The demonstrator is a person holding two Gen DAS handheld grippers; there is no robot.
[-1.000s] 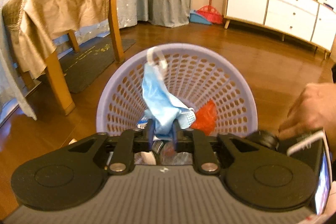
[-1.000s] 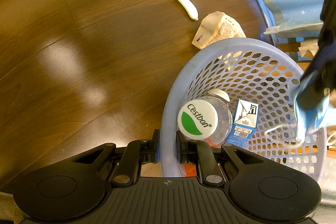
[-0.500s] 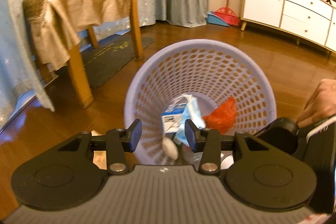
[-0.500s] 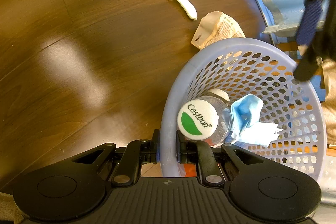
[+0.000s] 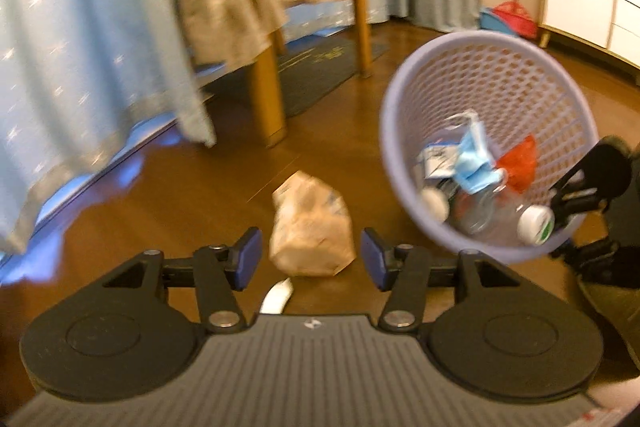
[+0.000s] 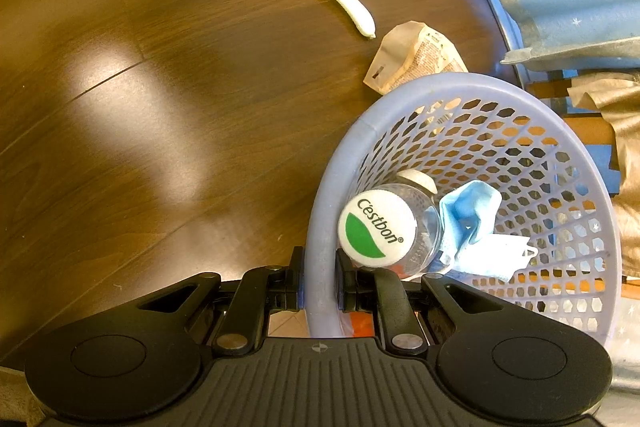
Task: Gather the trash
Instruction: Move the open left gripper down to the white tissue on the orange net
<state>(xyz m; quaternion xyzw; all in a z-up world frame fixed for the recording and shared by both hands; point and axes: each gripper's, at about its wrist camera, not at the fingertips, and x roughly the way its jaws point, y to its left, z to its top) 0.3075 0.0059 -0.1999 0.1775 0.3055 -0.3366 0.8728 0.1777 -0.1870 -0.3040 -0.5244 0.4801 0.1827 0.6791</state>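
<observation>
The round white-and-green bottle cap carries the one readable word, "C'estbon", in green letters with a small registered mark, above a green leaf-shaped patch. It sits inside the lavender perforated plastic basket. Just beyond the basket's rim, the crumpled beige paper wrapper shows a block of small print, too fine to read.
</observation>
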